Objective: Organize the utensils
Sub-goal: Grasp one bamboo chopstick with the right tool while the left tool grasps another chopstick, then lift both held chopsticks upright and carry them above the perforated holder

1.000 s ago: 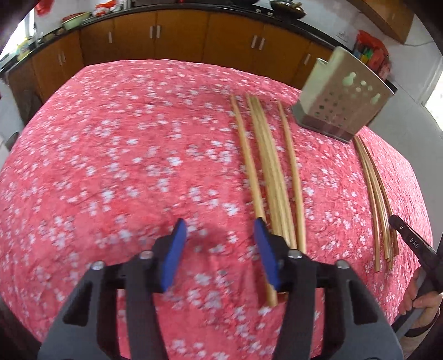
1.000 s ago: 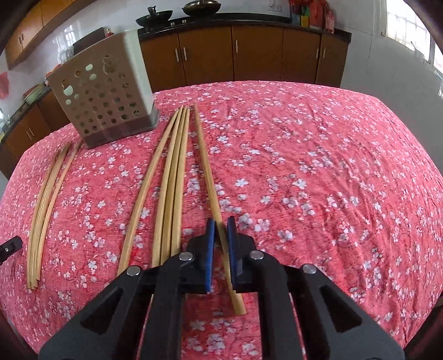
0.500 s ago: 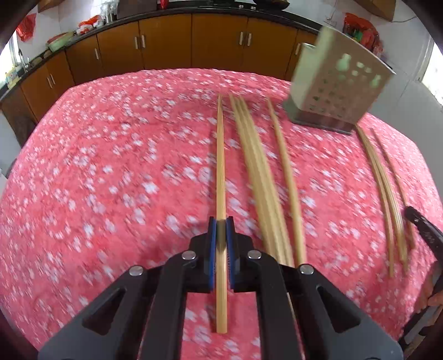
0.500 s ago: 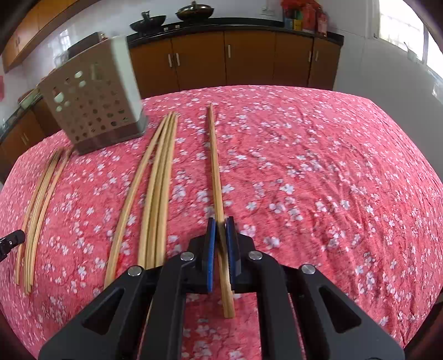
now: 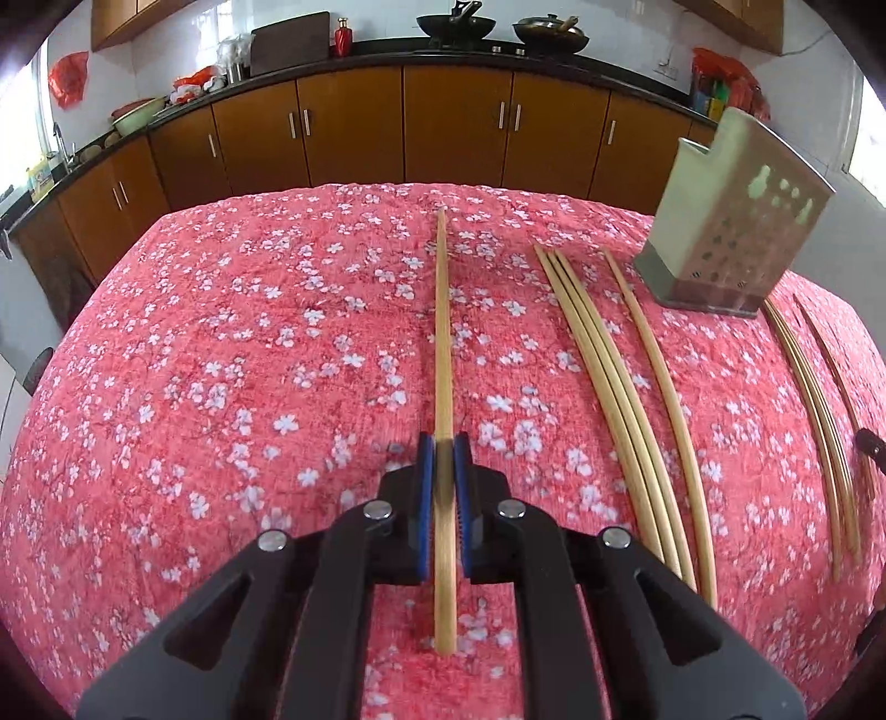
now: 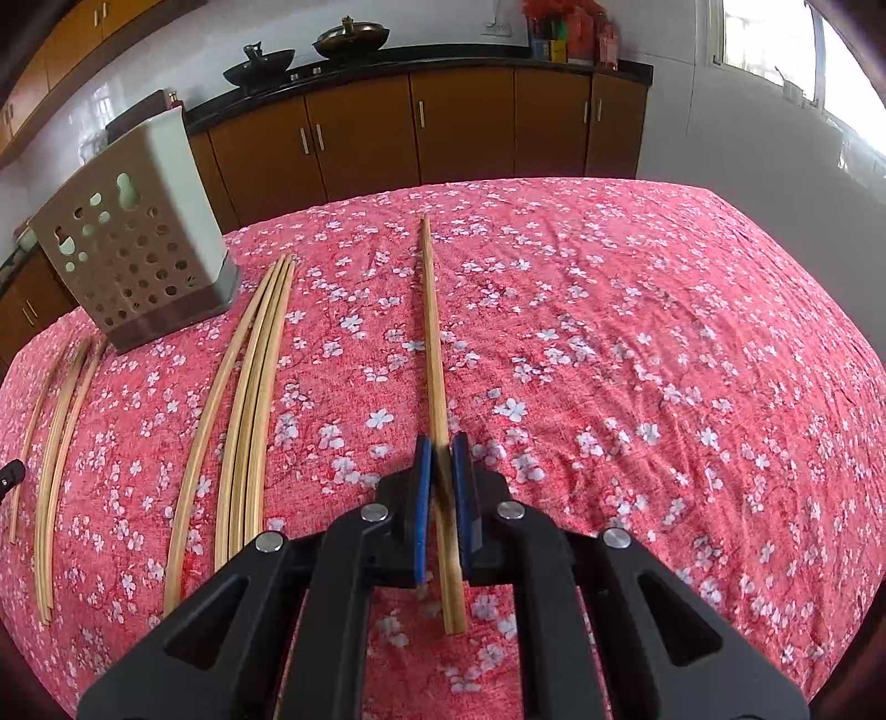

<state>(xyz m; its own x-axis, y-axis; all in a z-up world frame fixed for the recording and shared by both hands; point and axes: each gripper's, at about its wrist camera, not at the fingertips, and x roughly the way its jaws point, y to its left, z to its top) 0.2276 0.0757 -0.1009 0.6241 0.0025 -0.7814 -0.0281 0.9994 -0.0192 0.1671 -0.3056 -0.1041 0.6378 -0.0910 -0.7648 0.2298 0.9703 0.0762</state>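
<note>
Clamping one chopstick [image 5: 443, 354] each [image 6: 433, 338], both grippers' [image 5: 443, 451] [image 6: 442, 451] jaws grip tight; no readable writing.

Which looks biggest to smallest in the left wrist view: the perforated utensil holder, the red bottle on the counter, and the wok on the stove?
1. Perforated utensil holder, by far the largest, though also nearest.
2. Wok.
3. Red bottle, smallest.

Two close wrist views, shared tablecloth [image 5: 249, 360]
</note>
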